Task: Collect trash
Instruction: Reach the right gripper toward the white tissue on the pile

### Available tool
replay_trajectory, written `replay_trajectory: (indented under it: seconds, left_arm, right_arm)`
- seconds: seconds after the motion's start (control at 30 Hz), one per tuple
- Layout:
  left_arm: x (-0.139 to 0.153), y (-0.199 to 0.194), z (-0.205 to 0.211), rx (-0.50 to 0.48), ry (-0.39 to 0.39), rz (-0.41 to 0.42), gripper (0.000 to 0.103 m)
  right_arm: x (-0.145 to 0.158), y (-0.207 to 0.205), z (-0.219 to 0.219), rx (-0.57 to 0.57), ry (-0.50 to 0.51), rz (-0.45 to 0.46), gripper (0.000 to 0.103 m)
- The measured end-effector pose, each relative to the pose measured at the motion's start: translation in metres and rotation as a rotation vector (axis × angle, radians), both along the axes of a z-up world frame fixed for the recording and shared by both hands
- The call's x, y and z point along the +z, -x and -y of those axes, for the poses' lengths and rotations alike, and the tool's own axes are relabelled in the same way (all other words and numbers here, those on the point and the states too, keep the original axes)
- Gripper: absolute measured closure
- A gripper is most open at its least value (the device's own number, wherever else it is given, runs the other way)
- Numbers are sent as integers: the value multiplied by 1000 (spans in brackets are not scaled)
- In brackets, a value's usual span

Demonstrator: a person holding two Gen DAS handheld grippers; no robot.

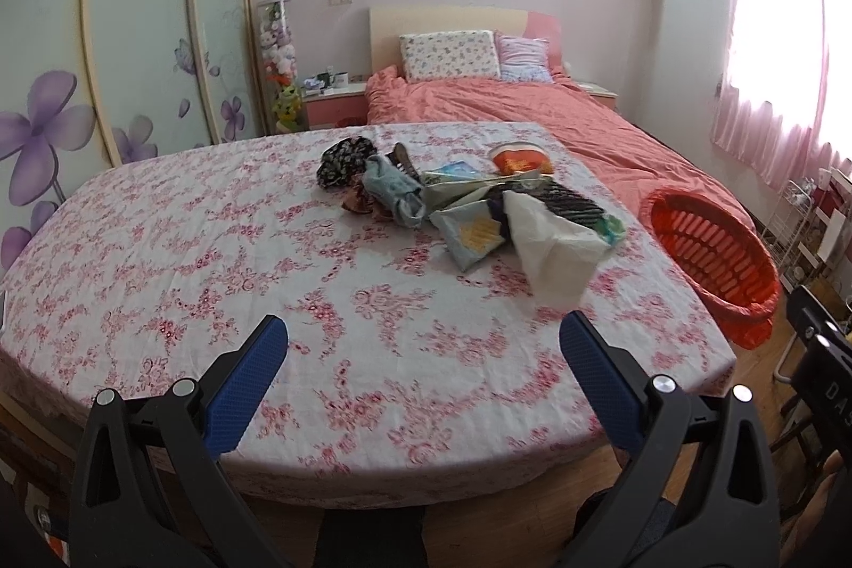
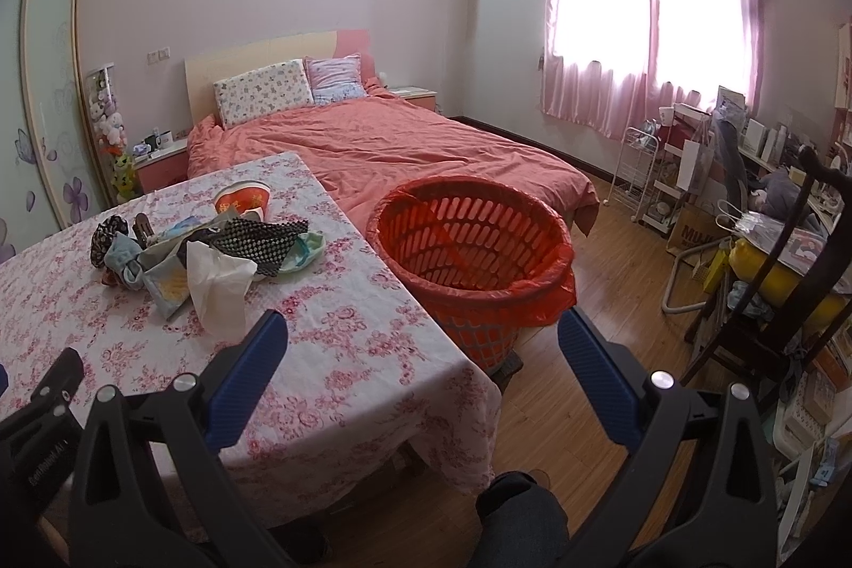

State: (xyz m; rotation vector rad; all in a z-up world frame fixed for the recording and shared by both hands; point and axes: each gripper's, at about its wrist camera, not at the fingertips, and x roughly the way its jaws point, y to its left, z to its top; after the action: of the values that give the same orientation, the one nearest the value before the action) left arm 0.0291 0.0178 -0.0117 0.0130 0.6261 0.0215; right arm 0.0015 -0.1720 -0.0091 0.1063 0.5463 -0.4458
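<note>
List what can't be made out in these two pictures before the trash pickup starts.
- Bottom of the basket: cut off in the left wrist view; in the right wrist view its front wall hides the floor inside.
- Items low in the pile: covered by the white bag and wrappers, both views.
- Print on the orange cup: too small.
- Table legs: hidden by the cloth.
- Left tool, right tool: open, empty.

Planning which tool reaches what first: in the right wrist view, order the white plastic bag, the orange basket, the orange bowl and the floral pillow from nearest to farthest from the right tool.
1. White plastic bag, on the table, left of the right tool.
2. Orange basket, on the floor beside the table; too close to call against the bag.
3. Orange bowl, far side of the table.
4. Floral pillow, at the bed's head.
</note>
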Motion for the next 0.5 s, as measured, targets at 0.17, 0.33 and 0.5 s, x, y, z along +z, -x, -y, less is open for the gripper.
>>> replay_trajectory:
  seconds: [0.17, 0.33, 0.5]
  left_arm:
    - [-7, -25, -20, 37, 14, -31, 2]
    - [-12, -53, -45, 86, 23, -53, 2]
    - [-13, -73, -65, 146, 14, -46, 2]
  right_arm:
    - [-4, -28, -6, 33, -6, -18, 4]
    - [-13, -56, -9, 52, -34, -35, 4]
    - [-24, -89, -20, 127, -76, -46, 4]
